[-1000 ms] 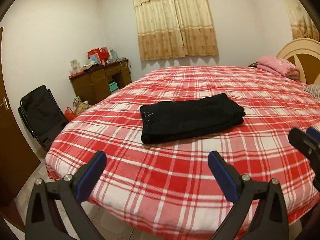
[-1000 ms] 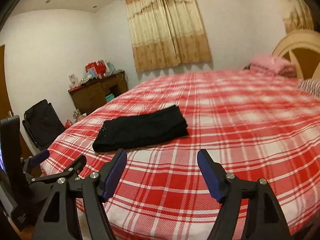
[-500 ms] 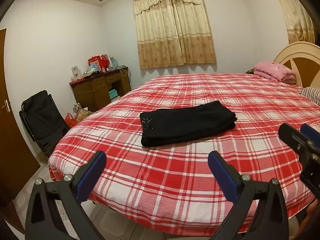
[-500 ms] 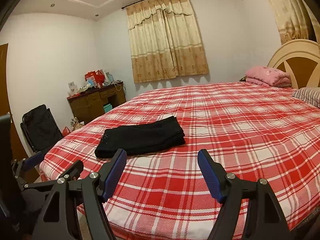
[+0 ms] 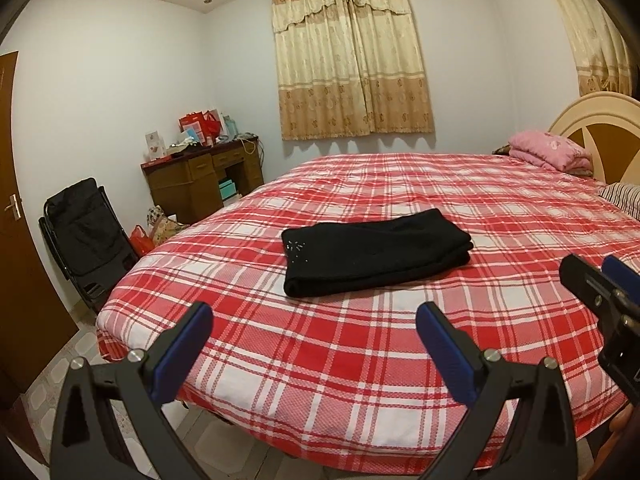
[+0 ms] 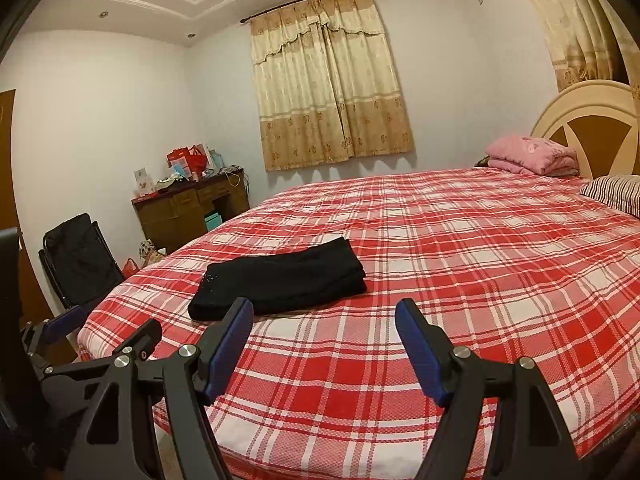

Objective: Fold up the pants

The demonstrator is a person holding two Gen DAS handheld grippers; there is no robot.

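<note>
Soft black pants point(image 5: 374, 256) folded into thick rectangle, woven plaid bedspread point(image 5: 360, 344)

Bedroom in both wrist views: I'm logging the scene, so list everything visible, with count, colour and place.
pants: one, black, folded, on the bed near its foot
bed: one, red and white plaid cover
blanket: one, pink, folded, by the headboard
pillow: one, striped, right edge
curtains: cream and tan, far wall
desk: one, brown, cluttered, left corner
folding chair: one, black, left
door: one, brown, far left
left claw: open, empty
right claw: open, empty
</note>
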